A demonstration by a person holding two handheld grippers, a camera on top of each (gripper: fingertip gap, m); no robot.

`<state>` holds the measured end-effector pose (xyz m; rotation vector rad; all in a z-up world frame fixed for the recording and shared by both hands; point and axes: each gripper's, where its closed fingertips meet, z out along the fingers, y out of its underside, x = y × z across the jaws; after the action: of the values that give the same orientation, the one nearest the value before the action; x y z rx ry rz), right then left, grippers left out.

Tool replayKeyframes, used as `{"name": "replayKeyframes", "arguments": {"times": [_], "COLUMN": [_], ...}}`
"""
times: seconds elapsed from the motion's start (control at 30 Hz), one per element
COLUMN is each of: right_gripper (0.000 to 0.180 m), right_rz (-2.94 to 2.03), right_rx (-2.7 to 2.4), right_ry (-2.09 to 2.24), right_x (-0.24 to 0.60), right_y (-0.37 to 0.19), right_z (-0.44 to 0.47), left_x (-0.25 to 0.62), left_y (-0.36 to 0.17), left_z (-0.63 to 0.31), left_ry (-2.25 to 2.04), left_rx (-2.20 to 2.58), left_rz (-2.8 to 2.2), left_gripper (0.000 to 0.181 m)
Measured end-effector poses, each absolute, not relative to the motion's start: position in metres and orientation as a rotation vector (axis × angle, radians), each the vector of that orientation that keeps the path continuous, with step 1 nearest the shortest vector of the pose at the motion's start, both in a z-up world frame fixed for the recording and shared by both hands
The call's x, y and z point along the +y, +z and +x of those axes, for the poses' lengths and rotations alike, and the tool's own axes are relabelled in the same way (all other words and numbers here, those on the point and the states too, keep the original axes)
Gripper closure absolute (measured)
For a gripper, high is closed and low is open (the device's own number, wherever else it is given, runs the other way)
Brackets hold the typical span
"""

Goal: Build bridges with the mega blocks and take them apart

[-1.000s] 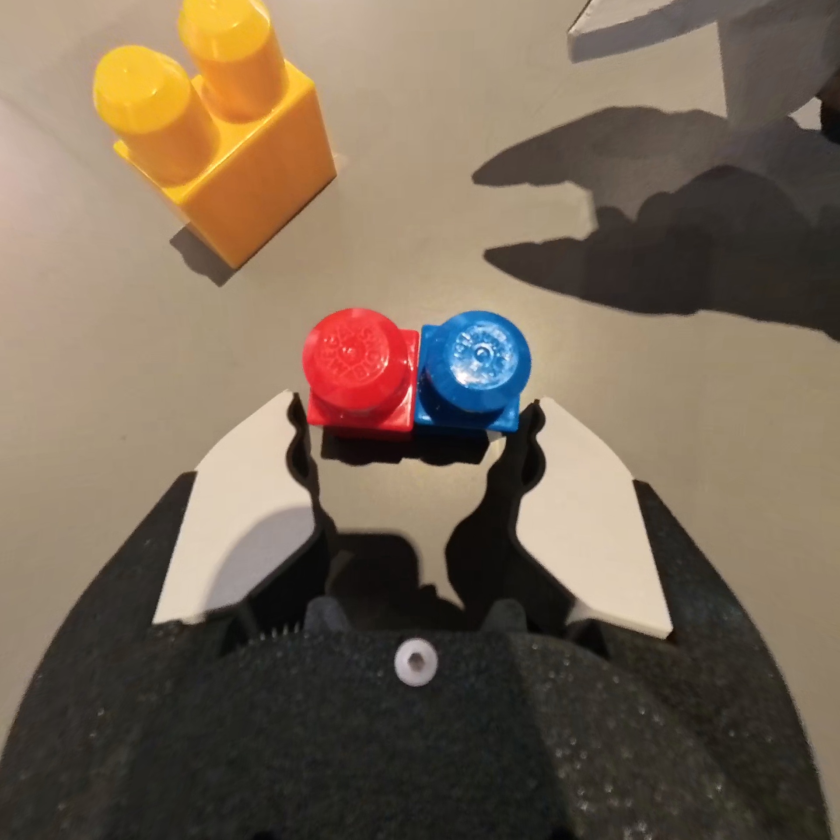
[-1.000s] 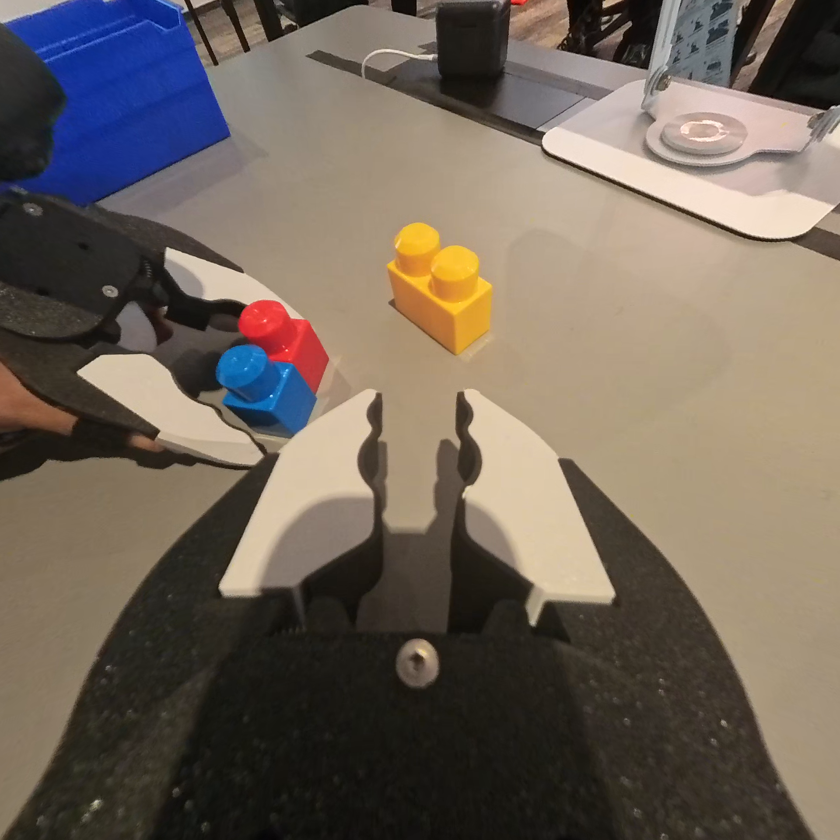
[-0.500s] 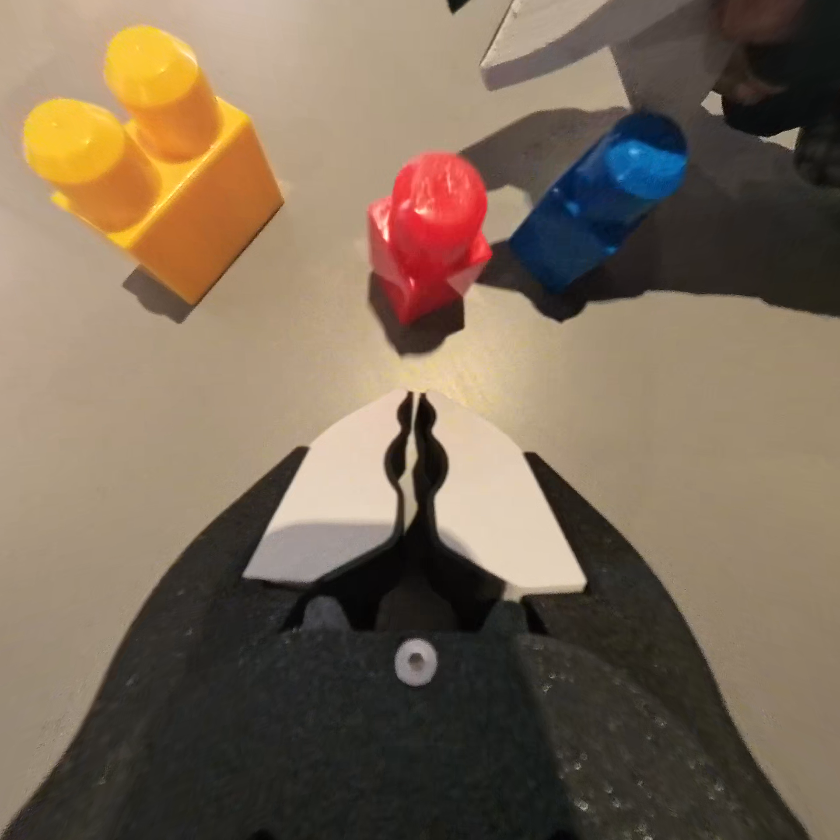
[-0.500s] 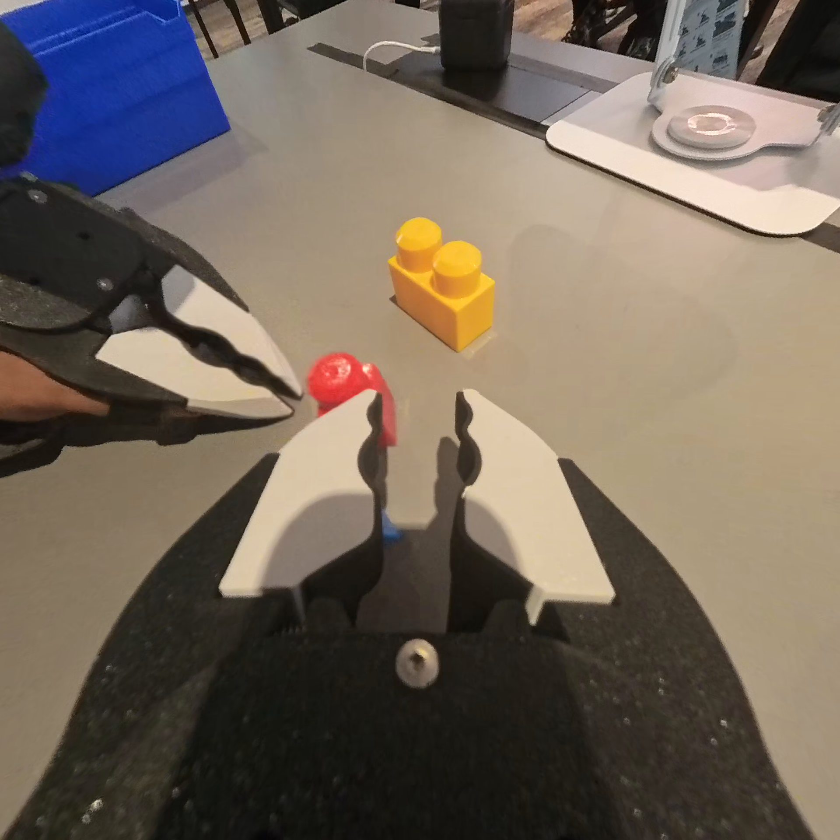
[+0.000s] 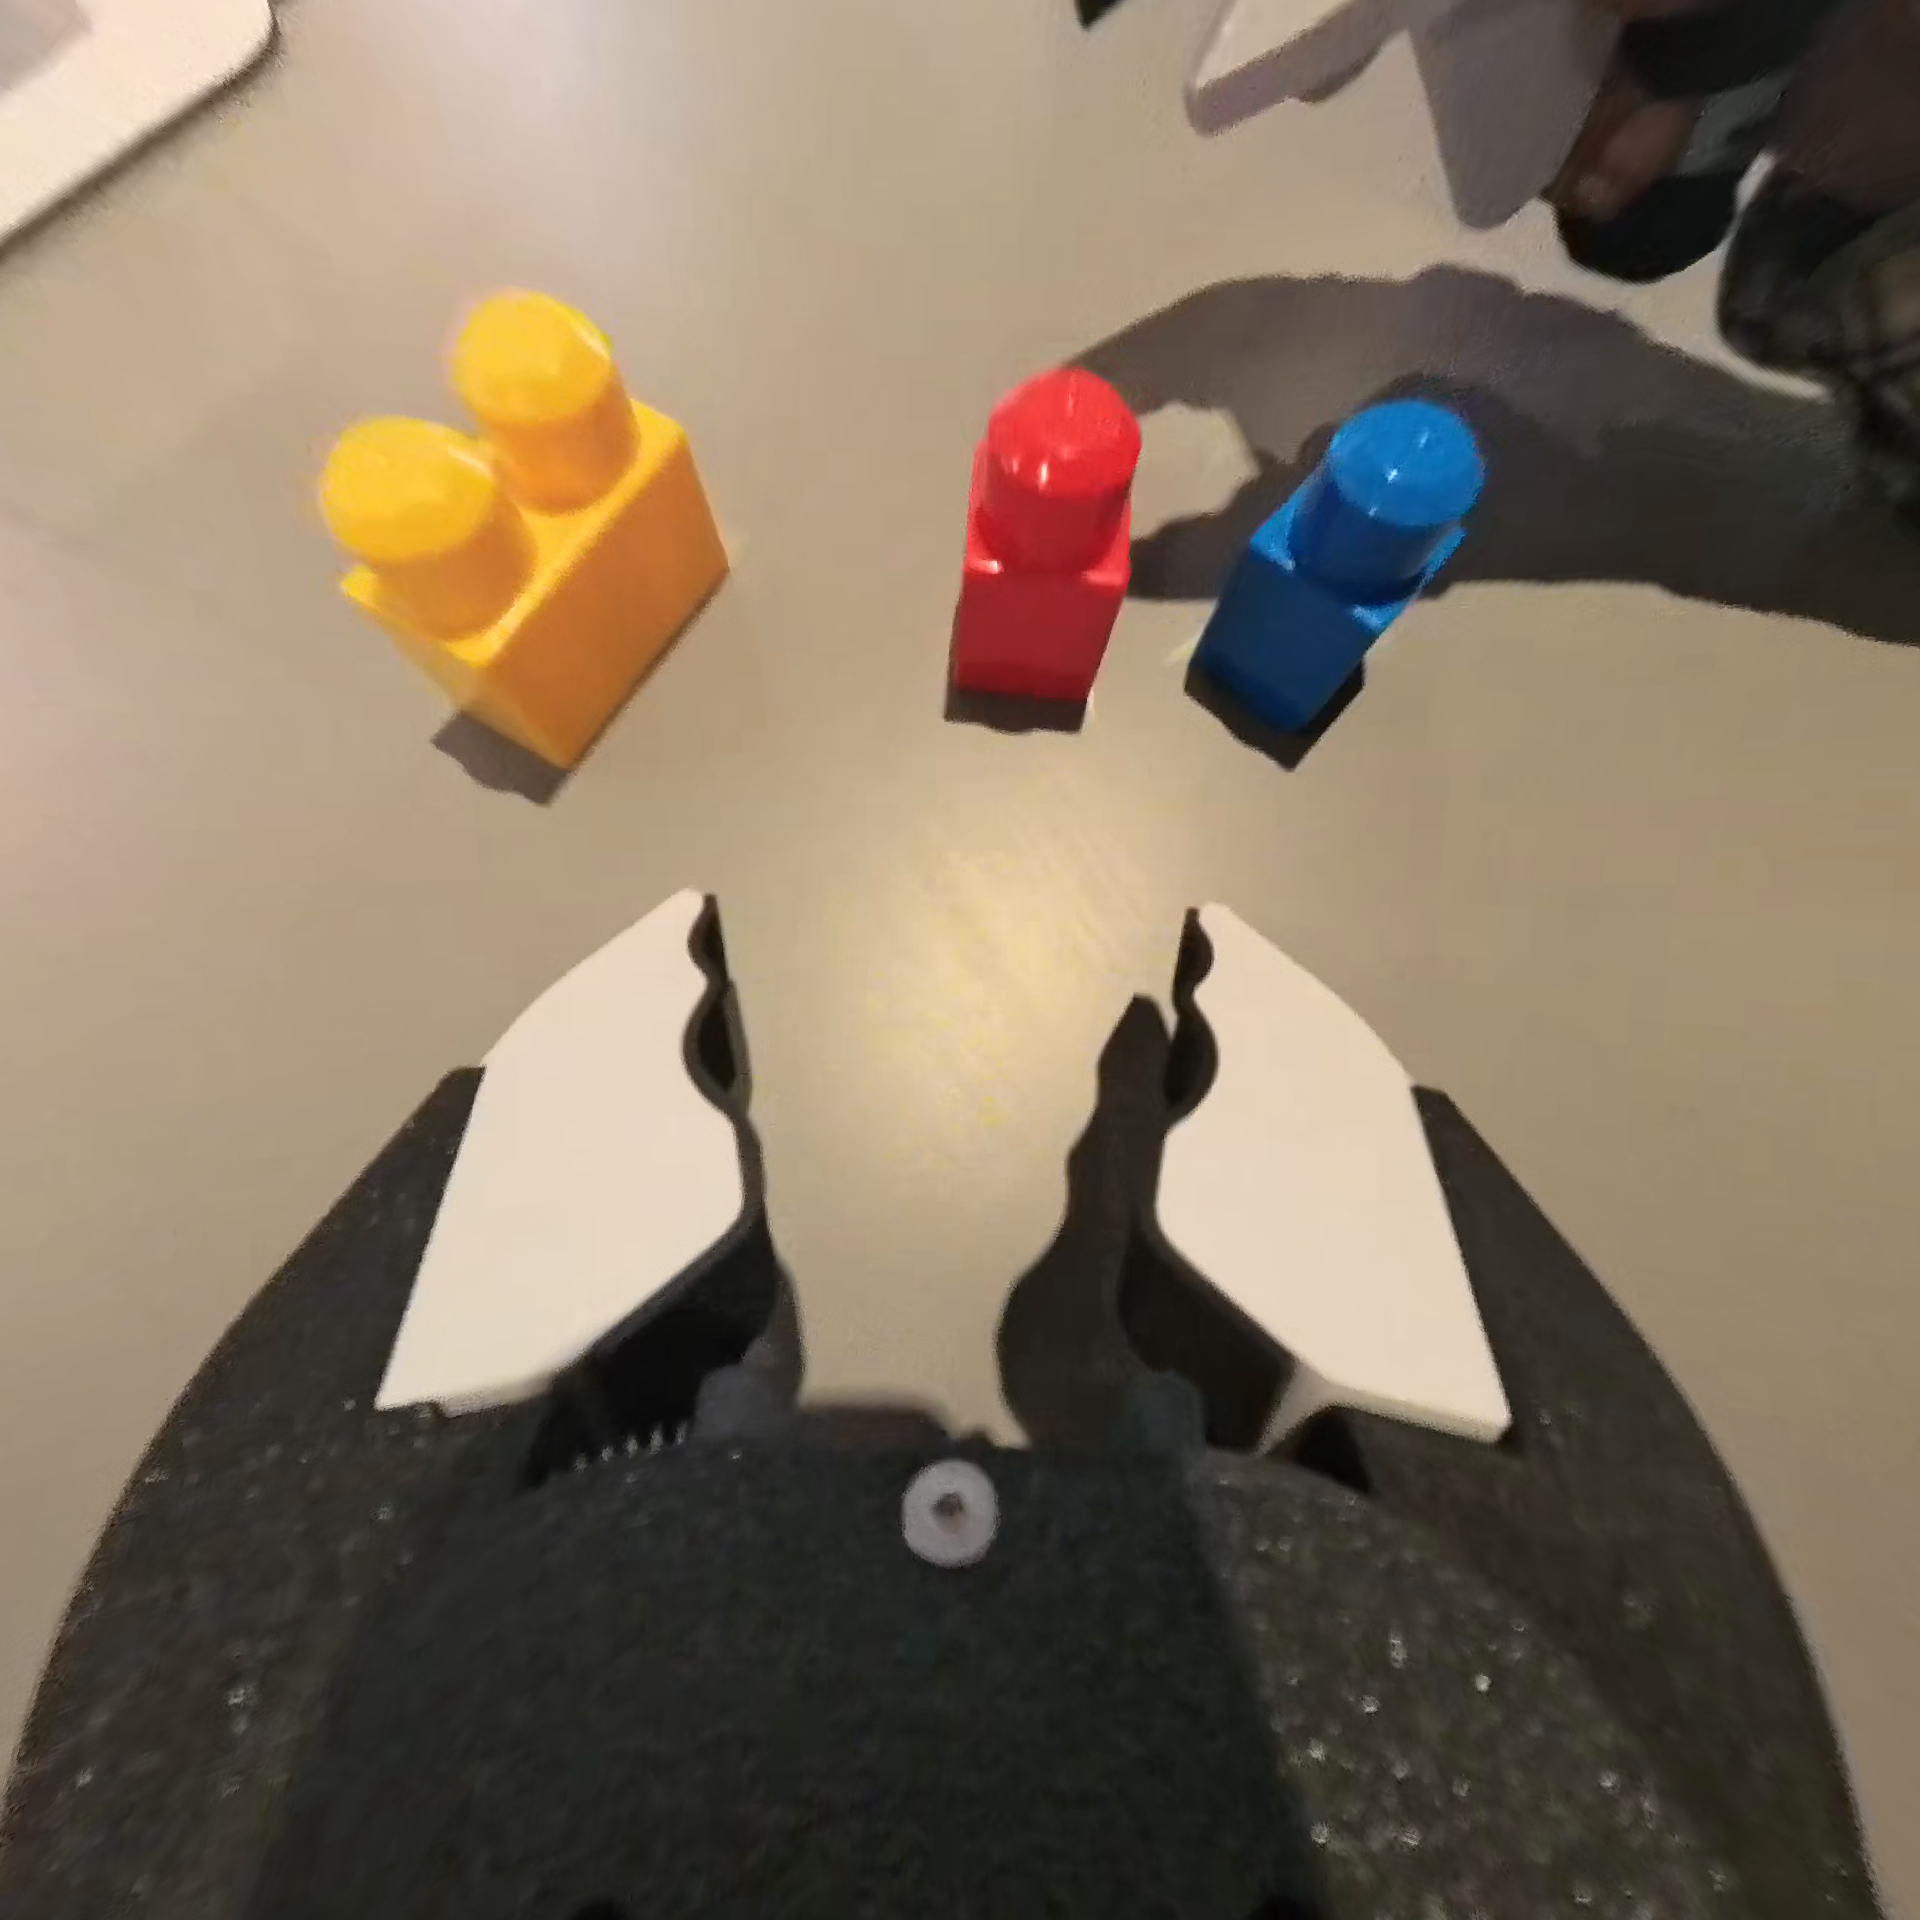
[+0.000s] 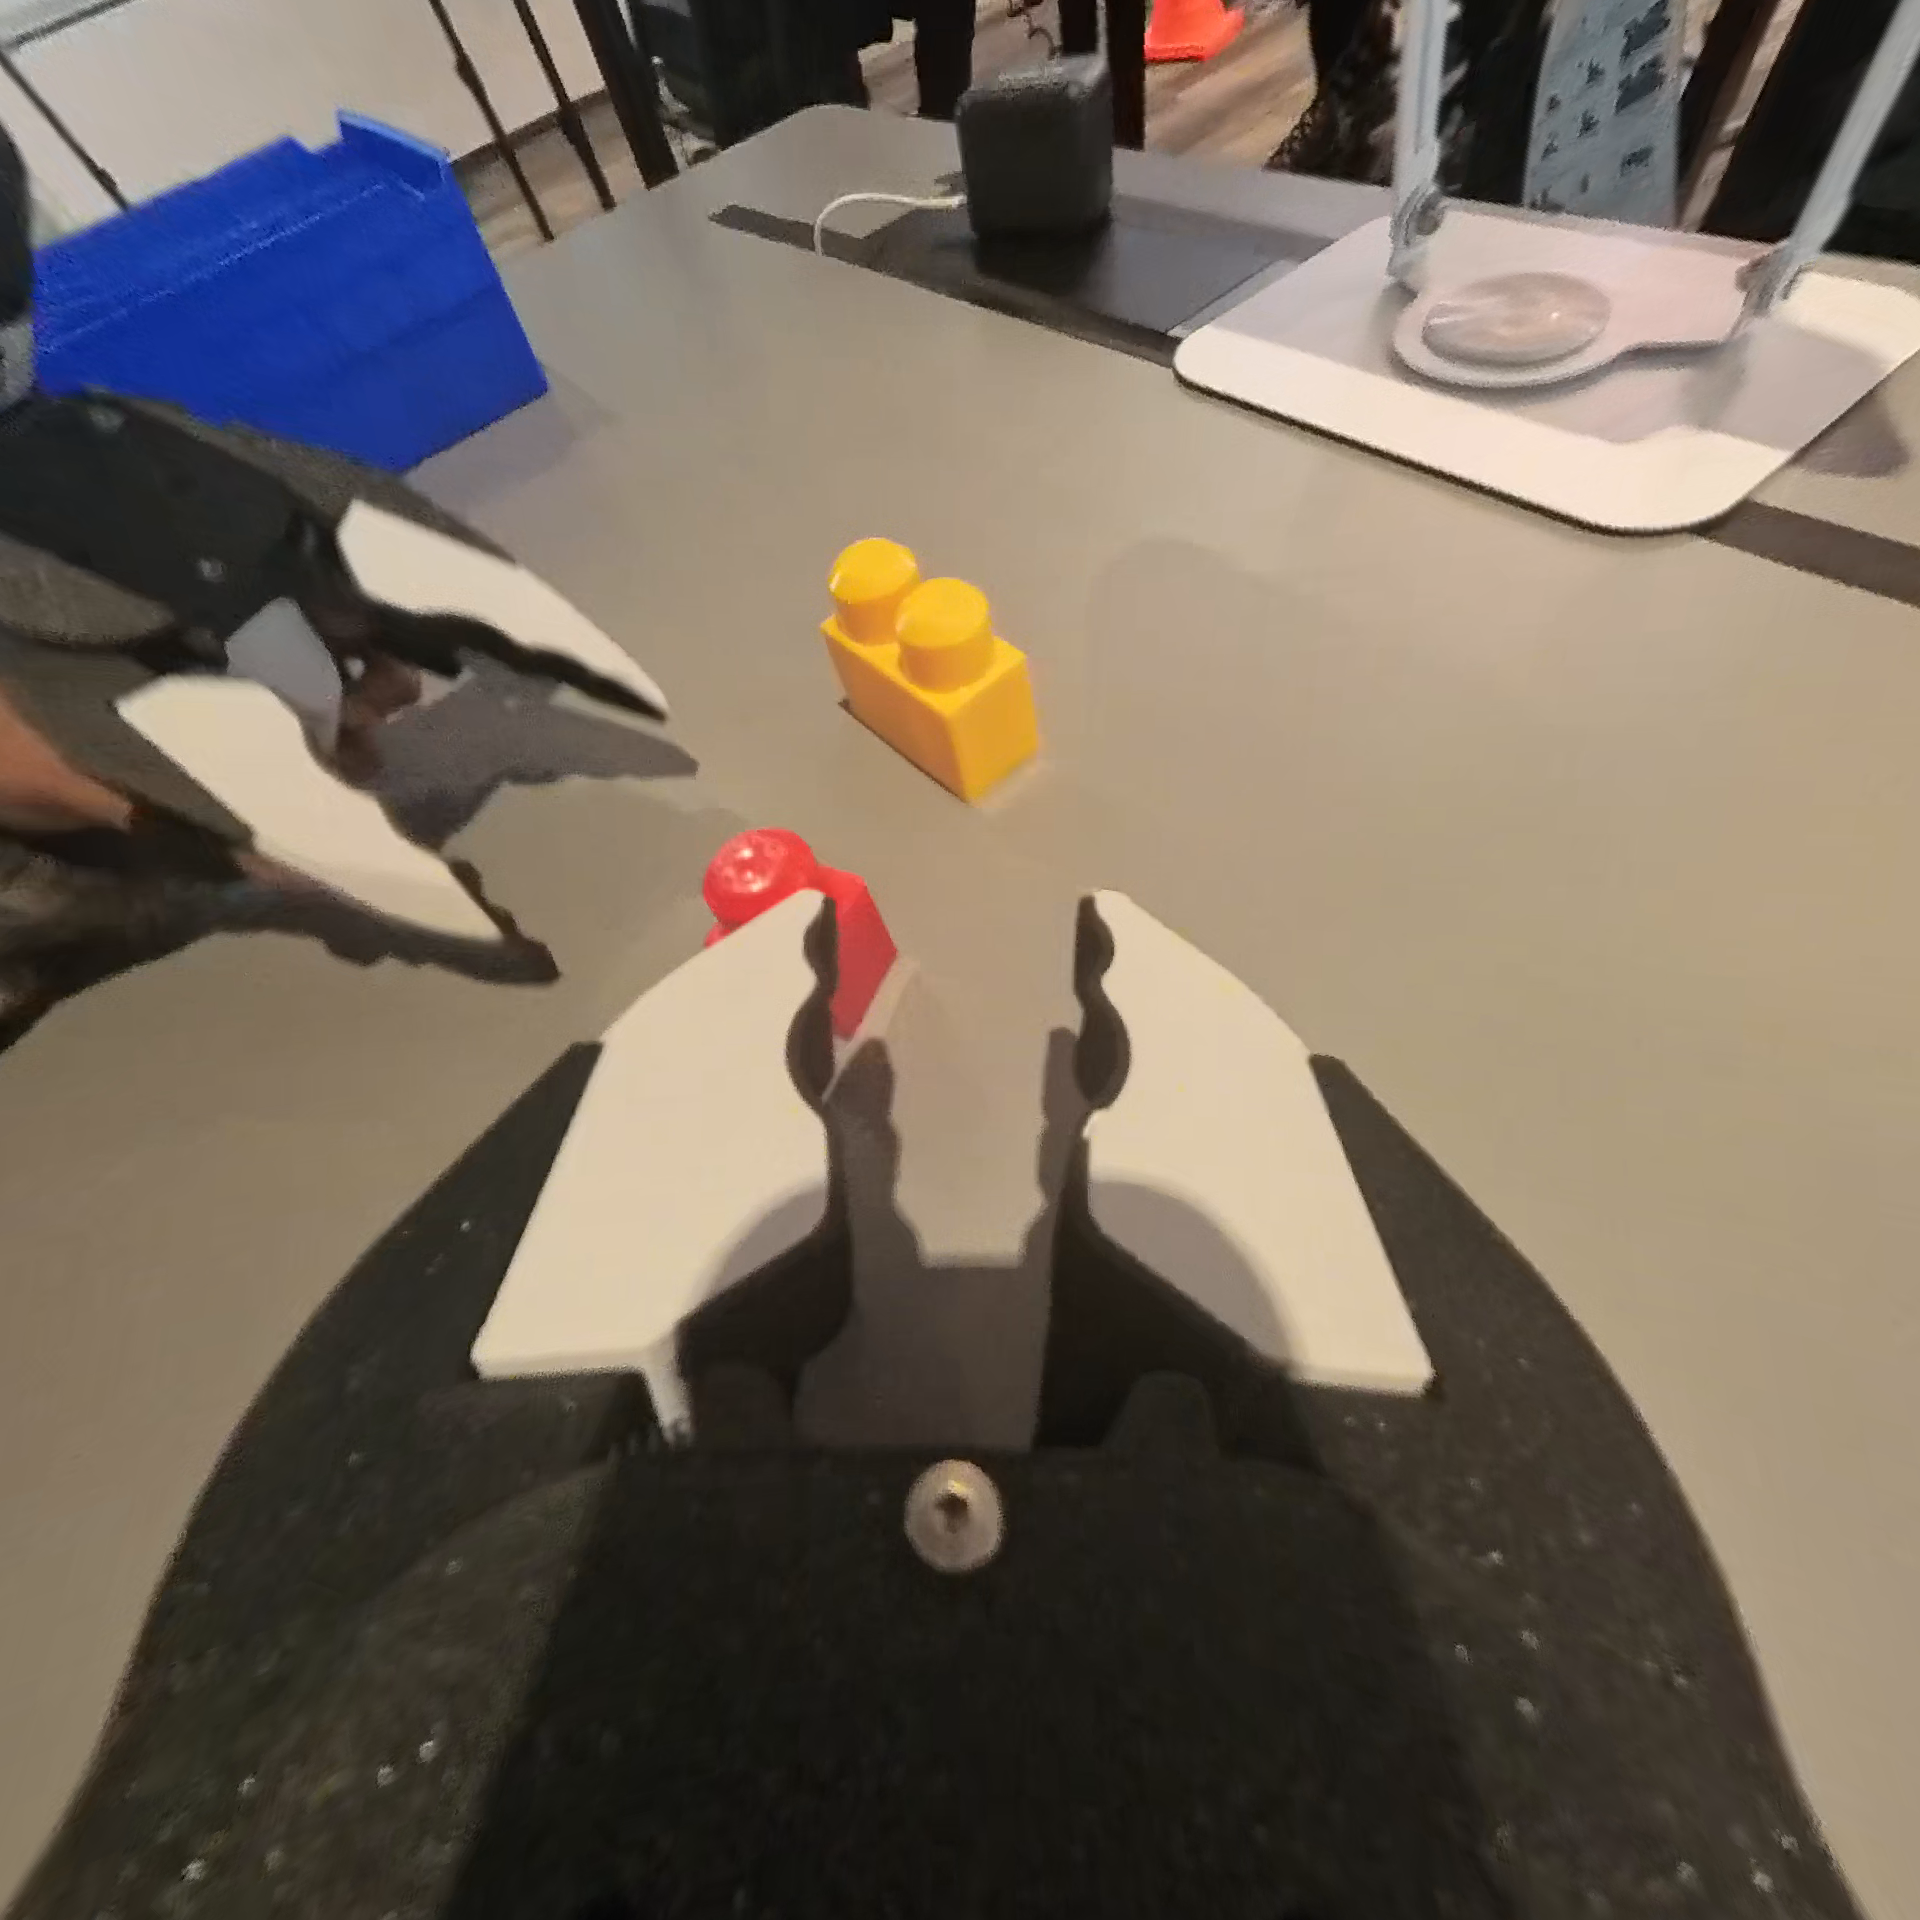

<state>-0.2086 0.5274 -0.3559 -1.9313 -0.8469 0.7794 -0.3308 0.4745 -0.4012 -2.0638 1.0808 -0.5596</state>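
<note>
Three blocks stand apart on the grey table point(image 5: 935, 208). In the left wrist view a yellow two-stud block point(image 5: 530, 551) is at the left, a red one-stud block point(image 5: 1044, 540) in the middle and a blue one-stud block point(image 5: 1335, 571) at the right. My left gripper point(image 5: 948, 914) is open and empty, short of the red block. In the right wrist view my right gripper point(image 6: 951, 904) is open and empty; its left finger hides part of the red block point(image 6: 800, 914). The yellow block point(image 6: 935, 675) stands beyond. The blue block is hidden there. The left gripper point(image 6: 582, 821) shows at the left.
A blue bin point(image 6: 270, 301) stands at the far left of the table. A white mat point(image 6: 1538, 416) with a metal stand, and a black box point(image 6: 1034, 156) on a dark pad, lie at the far edge. The right gripper's white finger point(image 5: 1278, 52) shows at the top right.
The red and blue blocks, side by side between my left fingers a second ago, now stand apart. My left gripper pulled back, shut, then opened again. The right gripper opened a little wider.
</note>
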Motion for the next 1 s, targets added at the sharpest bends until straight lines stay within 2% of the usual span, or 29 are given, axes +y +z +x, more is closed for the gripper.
{"name": "replayKeyframes", "arguments": {"times": [0.03, 0.17, 0.23, 0.43, 0.7, 0.9, 1.0], "right_gripper": [0.132, 0.124, 0.111, 0.108, 0.113, 0.142, 0.143], "right_rz": [-1.924, -1.834, -1.766, -1.716, -1.758, -1.772, -1.767], "right_rx": [-0.872, -1.111, -1.299, -1.538, -1.646, -1.703, -1.721], "right_ry": [0.781, 0.843, 0.872, 0.875, 0.851, 0.853, 0.883], "right_x": [0.525, 0.491, 0.467, 0.451, 0.451, 0.448, 0.446], "right_y": [-0.353, -0.350, -0.356, -0.377, -0.401, -0.411, -0.410], "right_z": [-0.201, -0.188, -0.192, -0.208, -0.236, -0.243, -0.246], "left_x": [0.477, 0.488, 0.492, 0.491, 0.497, 0.495, 0.495], "left_y": [-0.392, -0.360, -0.353, -0.343, -0.342, -0.346, -0.347], "left_z": [-0.333, -0.347, -0.355, -0.375, -0.383, -0.379, -0.379], "left_ry": [-0.595, -0.729, -0.763, -0.801, -0.730, -0.692, -0.682], "left_rx": [1.074, 1.044, 1.052, 0.986, 0.965, 1.006, 1.009], "left_rz": [-2.026, -1.882, -1.819, -1.704, -1.693, -1.699, -1.699], "left_gripper": [0.096, 0.096, 0.094, 0.097, 0.101, 0.101, 0.101]}}
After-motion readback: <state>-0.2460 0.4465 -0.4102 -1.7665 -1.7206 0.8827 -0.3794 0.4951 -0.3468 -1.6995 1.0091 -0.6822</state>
